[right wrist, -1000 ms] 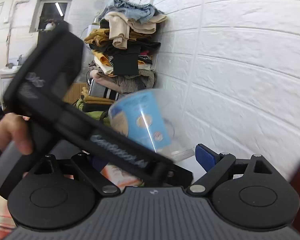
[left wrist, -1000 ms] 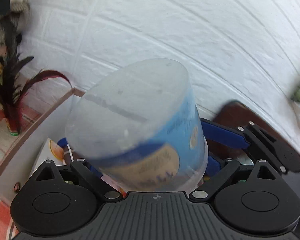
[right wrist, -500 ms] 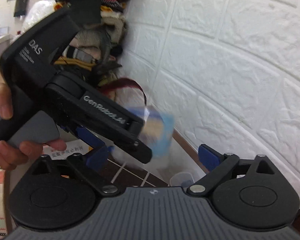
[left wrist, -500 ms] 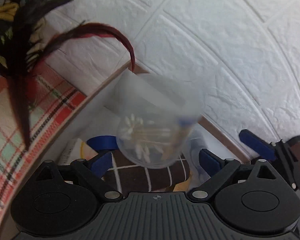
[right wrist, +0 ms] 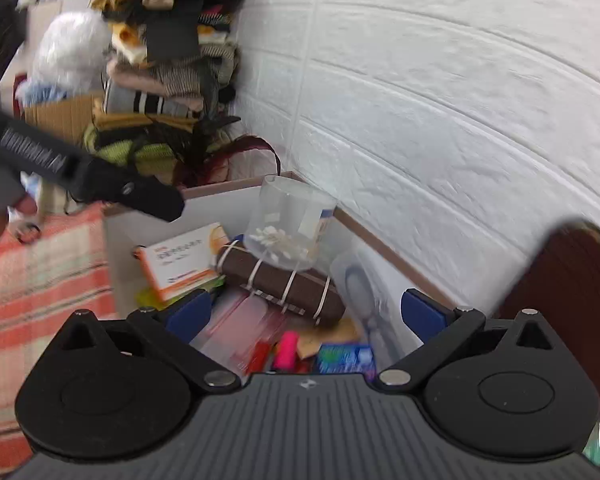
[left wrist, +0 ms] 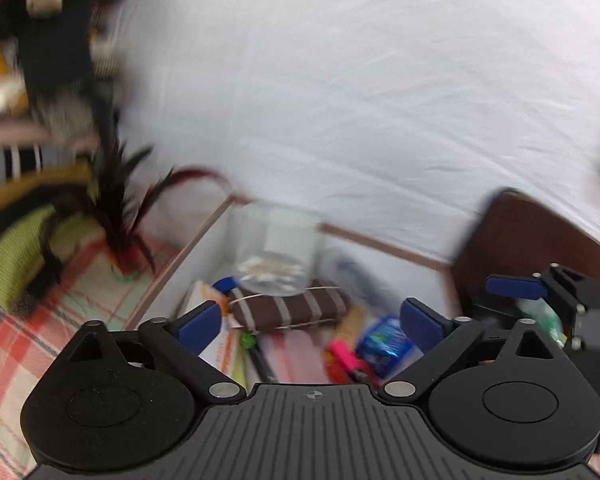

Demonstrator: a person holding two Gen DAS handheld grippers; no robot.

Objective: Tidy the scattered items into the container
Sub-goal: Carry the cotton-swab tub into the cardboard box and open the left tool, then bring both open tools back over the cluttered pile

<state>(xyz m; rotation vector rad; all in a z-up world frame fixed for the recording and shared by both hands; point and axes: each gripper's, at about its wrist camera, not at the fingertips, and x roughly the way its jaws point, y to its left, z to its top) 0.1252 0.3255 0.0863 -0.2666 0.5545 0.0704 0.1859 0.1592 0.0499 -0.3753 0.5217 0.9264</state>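
Cotton-swab tub sits in my container with the rest, both jaws apart and empty, task looks nearly done.

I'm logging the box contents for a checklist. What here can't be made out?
- Orange-and-white carton: print too small and blurred, right wrist view.
- Blue packet: motion blur in the left wrist view, gripper body cuts it off in the right.
- Cotton-swab tub label: faces away.

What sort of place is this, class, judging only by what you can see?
Probably a lived-in home room: a heap of folded clothes against a white brick-pattern wall, and a checked cloth beside the storage box of household oddments.
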